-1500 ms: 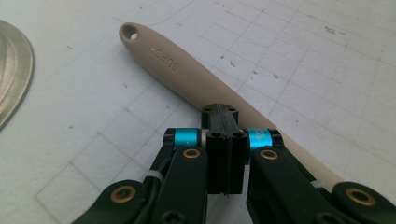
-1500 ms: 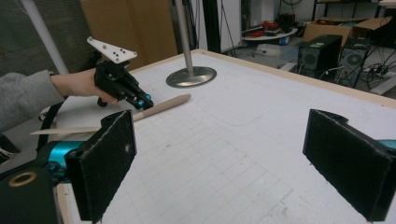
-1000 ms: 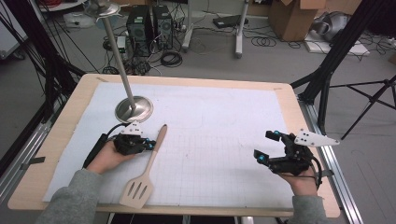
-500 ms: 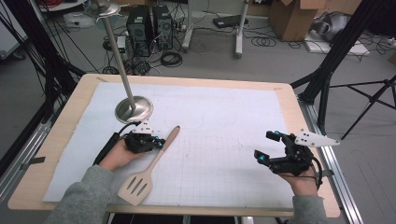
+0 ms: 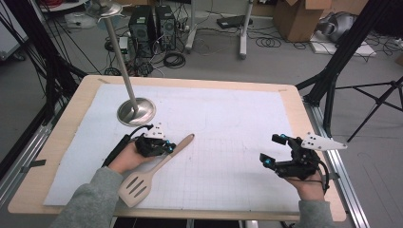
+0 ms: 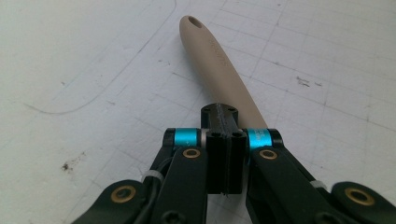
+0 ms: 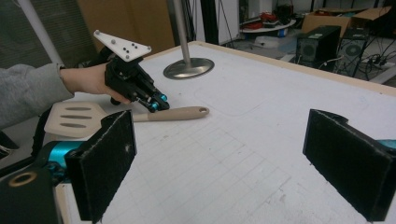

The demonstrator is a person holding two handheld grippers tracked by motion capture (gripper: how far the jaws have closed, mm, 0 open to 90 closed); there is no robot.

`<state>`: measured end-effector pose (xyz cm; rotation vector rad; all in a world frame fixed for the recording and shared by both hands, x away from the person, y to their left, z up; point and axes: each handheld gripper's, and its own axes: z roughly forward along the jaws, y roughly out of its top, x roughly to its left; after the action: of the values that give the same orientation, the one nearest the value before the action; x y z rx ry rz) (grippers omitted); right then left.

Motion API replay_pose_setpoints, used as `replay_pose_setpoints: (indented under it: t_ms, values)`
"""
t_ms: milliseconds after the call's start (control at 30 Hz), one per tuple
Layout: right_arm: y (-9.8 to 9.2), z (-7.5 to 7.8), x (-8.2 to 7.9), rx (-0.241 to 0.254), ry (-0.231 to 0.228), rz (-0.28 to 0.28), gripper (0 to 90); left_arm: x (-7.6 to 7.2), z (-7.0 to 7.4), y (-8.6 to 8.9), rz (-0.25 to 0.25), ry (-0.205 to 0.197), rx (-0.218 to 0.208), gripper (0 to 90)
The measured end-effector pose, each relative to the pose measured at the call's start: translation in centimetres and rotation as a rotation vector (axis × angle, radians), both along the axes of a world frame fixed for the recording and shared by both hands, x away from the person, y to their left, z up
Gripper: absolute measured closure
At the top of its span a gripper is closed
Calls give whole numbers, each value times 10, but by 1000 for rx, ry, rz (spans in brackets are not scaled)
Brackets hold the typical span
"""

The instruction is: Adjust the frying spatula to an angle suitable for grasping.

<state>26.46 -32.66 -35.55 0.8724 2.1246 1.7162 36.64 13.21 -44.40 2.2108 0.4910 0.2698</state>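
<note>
**Spatula swung on the bench by clenched left jaws**

The spatula (image 5: 154, 170) lies flat on the bench (image 5: 57, 194), slotted blade toward my near-left edge, handle tip pointing up and right toward mid-bench. Against the frames from a second and half a second ago, the handle has rotated: it was steeper then, with its tip nearer the stand base (image 5: 136, 112), and it now leans further right, while the blade sits about where it was.

The left gripper (image 5: 161, 147) has travelled right with it. Its jaws are clenched together, nothing between them; in the left gripper view the tips rest on or just against the handle (image 6: 219, 60), and I cannot tell which. I judge this a push or sweep, not a grasp, so the spatula is being re-angled, not lifted.

The right gripper (image 5: 271, 149) hovers at the right side, well apart from the spatula, in the same spot as before. Its jaws are released wide, with the pads (image 7: 105, 163) empty.
</note>
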Motion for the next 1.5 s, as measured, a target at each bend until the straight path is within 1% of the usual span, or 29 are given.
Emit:
replay_pose_setpoints:
  t_ms: [67, 100, 167, 200, 267, 333, 367, 400, 433, 500, 633, 667, 767, 800, 867, 900, 1100, 1200, 1367, 1400, 1467, 1500]
  values:
    - [-1, 0, 0, 3, -3, -4, 86, -2, 3, 1, 13, 2, 9, 898]
    - [-2, 0, -1, 6, 3, -6, 86, -4, 6, 3, 14, -2, 18, 897]
    - [-2, 0, -1, 4, -4, -8, 86, -10, 14, 6, 22, -2, 22, 897]
    - [-2, 0, -1, 5, 2, -7, 86, -13, 17, 8, 19, -3, 10, 897]
    - [-1, 0, -1, 3, 3, -4, 86, -22, 24, 11, 10, -19, -13, 897]
    - [1, -1, 0, 0, 3, -1, 86, -29, 29, 11, 4, -4, -21, 897]
    - [1, -1, 0, -2, 1, 0, 86, -33, 30, 10, -1, -5, -23, 897]
    - [2, -1, 0, -1, 2, 1, 86, -36, 31, 9, -19, -11, -4, 897]
    - [2, -1, 0, -2, 5, 4, 86, -39, 32, 7, -29, -19, 1, 897]
    - [3, 0, 1, 0, 2, 9, 86, -42, 33, 5, -41, -18, 10, 897]
    - [3, 0, 2, 3, 1, 10, 86, -45, 31, 2, -57, -3, 38, 897]
    - [3, -1, 2, 5, 4, 10, 86, -45, 30, 2, -62, -10, 53, 897]
    - [2, -2, 3, 5, 6, 8, 85, -48, 28, 1, -74, -11, 83, 897]
    - [2, -2, 3, 4, 8, 9, 86, -49, 27, 0, -81, -10, 100, 897]
    - [3, -2, 3, 6, 9, 11, 86, -51, 26, 0, -80, -9, 113, 897]
    - [3, -2, 3, 6, 2, 12, 86, -52, 26, 1, -83, -9, 114, 896]
    - [4, -2, 4, 4, 7, 16, 86, -53, 22, 3, -81, 9, 124, 897]
    - [5, -2, 4, 3, 8, 18, 86, -53, 18, 2, -97, 6, 152, 897]
    - [4, -2, 4, 3, 6, 16, 86, -55, 15, 0, -108, 13, 175, 896]
    - [4, -2, 4, 3, 6, 17, 86, -56, 14, 1, -114, 3, 175, 896]
    - [4, -2, 4, 3, 9, 17, 86, -55, 15, 3, -115, 10, 174, 896]
    - [4, -2, 4, 3, 10, 18, 86, -56, 14, 3, -114, 7, 173, 896]
